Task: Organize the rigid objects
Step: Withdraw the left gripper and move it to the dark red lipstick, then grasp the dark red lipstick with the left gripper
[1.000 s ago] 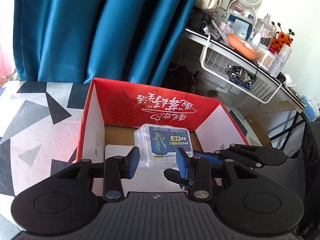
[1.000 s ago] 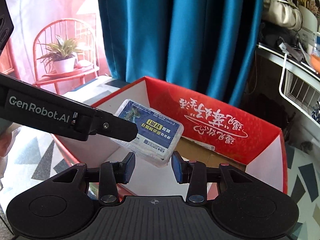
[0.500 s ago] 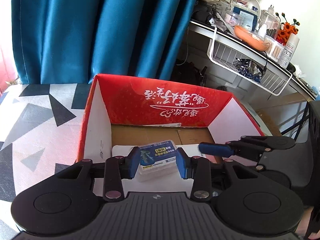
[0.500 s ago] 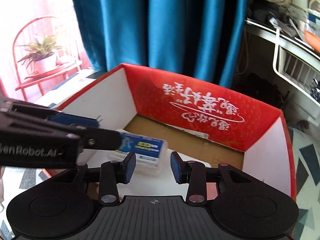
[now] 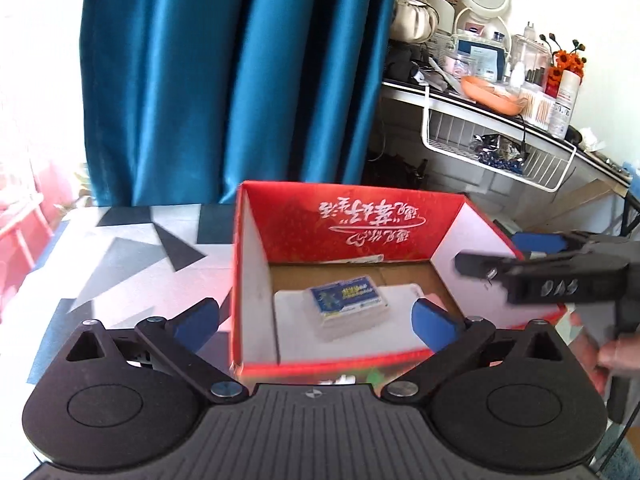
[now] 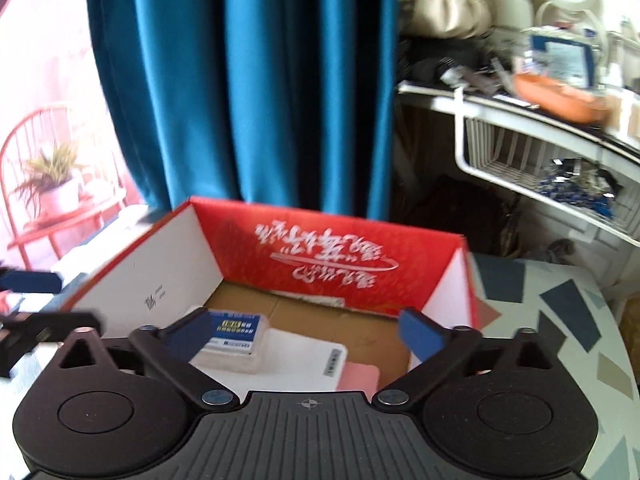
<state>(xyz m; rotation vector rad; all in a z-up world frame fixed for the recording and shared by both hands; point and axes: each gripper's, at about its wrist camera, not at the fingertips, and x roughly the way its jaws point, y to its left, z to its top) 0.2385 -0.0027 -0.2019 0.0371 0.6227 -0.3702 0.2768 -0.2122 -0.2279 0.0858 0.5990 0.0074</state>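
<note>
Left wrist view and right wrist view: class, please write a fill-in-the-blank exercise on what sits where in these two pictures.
1. The clear plastic case with the blue label lies inside the ____ cardboard box.
2. Under the case lies a flat ____ board.
3. Behind the box hangs a ____ curtain.
4. Both the left gripper and the right gripper stand ____.

Missing words: red; white; blue; open

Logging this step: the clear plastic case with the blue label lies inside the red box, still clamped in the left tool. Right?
Not quite. The clear plastic case does lie inside the red box, but the left tool is open and its jaws, which have just been opening, stand clear of the case, as the left wrist view shows.
</note>
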